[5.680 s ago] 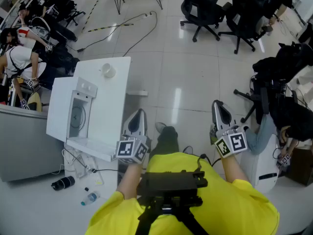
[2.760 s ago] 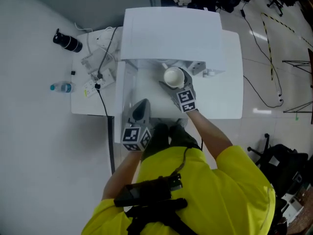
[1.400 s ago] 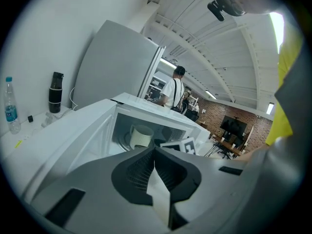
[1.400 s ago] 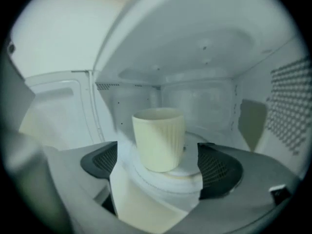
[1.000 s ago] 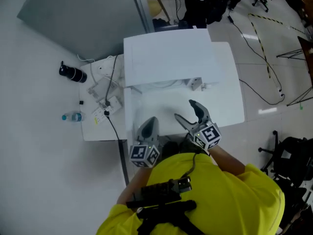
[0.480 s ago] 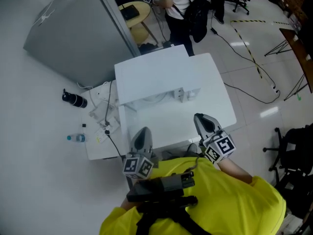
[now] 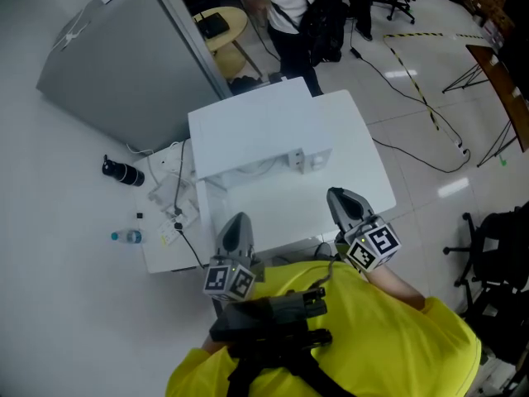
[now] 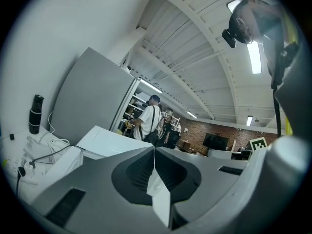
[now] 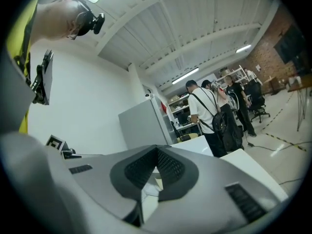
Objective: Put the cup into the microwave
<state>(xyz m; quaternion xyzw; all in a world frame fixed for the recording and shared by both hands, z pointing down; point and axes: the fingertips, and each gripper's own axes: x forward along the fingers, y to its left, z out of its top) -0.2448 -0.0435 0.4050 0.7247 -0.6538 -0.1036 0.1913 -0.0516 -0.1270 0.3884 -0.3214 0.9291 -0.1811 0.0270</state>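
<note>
The white microwave (image 7: 252, 126) stands at the back of a white table (image 7: 368, 176), seen from above in the head view. Its opening faces me and lies hidden under its top. No cup shows in any view. A small white latch part (image 7: 310, 159) sticks out at the front edge. My left gripper (image 7: 237, 227) hangs near the table's front edge, shut and empty. My right gripper (image 7: 345, 203) is over the table's right front, also shut with nothing in it. In the gripper views both the left gripper (image 8: 154, 149) and the right gripper (image 9: 156, 149) show their jaws pressed together, pointing level.
A grey cabinet (image 7: 116, 52) stands behind the microwave on the left. People (image 7: 285, 7) stand behind the table. A black bottle (image 7: 116, 172), a water bottle (image 7: 127, 236) and a power strip with cables (image 7: 169, 193) lie left of the table. Black office chairs (image 7: 504, 238) are at right.
The right gripper held the cup at the microwave opening, then stood open and empty a second ago; now it is shut. Both grippers have drawn back and risen.
</note>
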